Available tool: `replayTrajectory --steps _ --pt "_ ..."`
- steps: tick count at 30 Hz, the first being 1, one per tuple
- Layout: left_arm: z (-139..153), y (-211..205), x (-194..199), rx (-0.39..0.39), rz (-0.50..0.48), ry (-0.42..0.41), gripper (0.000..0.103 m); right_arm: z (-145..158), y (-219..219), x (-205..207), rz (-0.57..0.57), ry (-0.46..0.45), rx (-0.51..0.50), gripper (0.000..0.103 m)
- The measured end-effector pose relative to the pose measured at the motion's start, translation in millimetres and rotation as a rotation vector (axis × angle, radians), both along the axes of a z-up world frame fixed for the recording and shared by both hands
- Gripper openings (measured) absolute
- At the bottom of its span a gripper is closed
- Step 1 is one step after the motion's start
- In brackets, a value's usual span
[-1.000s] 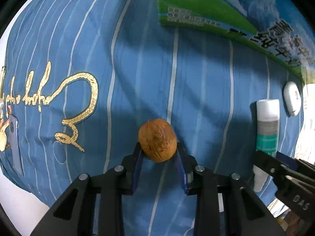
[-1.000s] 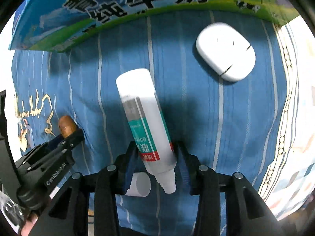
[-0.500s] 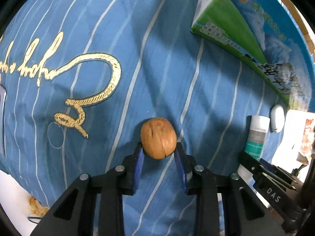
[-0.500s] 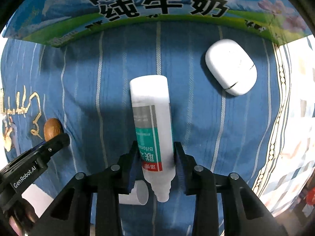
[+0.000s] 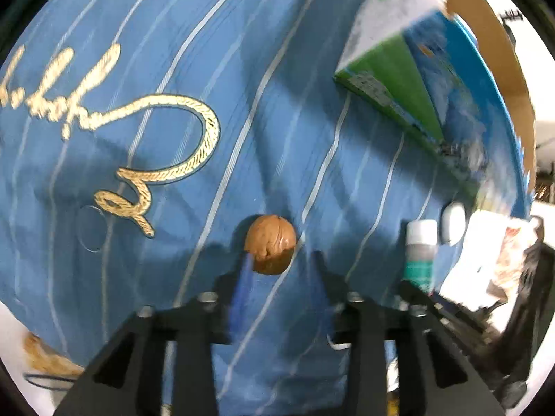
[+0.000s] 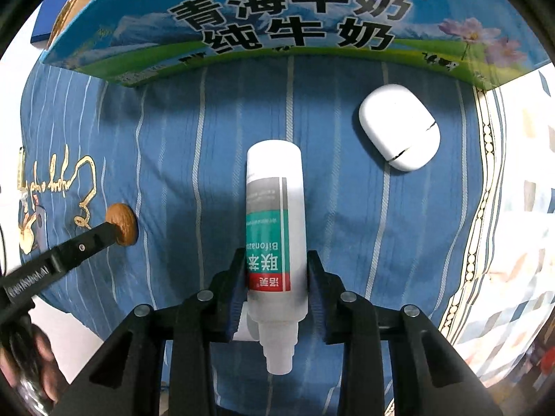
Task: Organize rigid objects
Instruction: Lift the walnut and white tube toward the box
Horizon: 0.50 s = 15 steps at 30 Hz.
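Left gripper (image 5: 279, 270) spread beside a walnut; right gripper (image 6: 274, 277) clamped on a bottle.

Left wrist view: the jaws stand apart, the walnut (image 5: 270, 244) lying on the blue striped cloth (image 5: 242, 104) against the left pad with a clear gap to the right pad; this frame is motion-blurred. At 3 o'clock of the nut lies the white bottle (image 5: 420, 249), a white case (image 5: 452, 223) just beyond it. Right wrist view: the jaws grip the bottle (image 6: 275, 228) at its labelled lower body, nozzle toward the camera, base pointing to 12 o'clock. The white case (image 6: 399, 126) lies at 1 o'clock, apart from the bottle. Farthest, the milk carton (image 6: 295, 17) spans the top edge at 12 o'clock.
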<state>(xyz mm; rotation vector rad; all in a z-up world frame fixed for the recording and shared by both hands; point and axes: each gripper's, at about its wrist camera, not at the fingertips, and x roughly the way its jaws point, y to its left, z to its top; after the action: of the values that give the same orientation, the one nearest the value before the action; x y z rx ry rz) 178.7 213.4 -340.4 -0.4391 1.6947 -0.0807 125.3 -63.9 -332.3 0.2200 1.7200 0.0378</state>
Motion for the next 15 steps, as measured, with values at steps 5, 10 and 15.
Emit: replayTrajectory --steps 5,10,15 --pt "-18.5 -4.3 14.8 0.049 -0.049 0.031 0.054 -6.3 3.9 4.1 -0.012 0.006 0.002 0.035" --pt "-27.0 -10.9 16.0 0.159 -0.118 0.015 0.031 -10.8 4.5 6.1 -0.009 0.008 -0.008 0.035" --pt "-6.4 -24.2 4.6 0.185 -0.14 -0.021 0.031 -2.1 0.9 7.8 -0.022 0.004 -0.003 0.035"
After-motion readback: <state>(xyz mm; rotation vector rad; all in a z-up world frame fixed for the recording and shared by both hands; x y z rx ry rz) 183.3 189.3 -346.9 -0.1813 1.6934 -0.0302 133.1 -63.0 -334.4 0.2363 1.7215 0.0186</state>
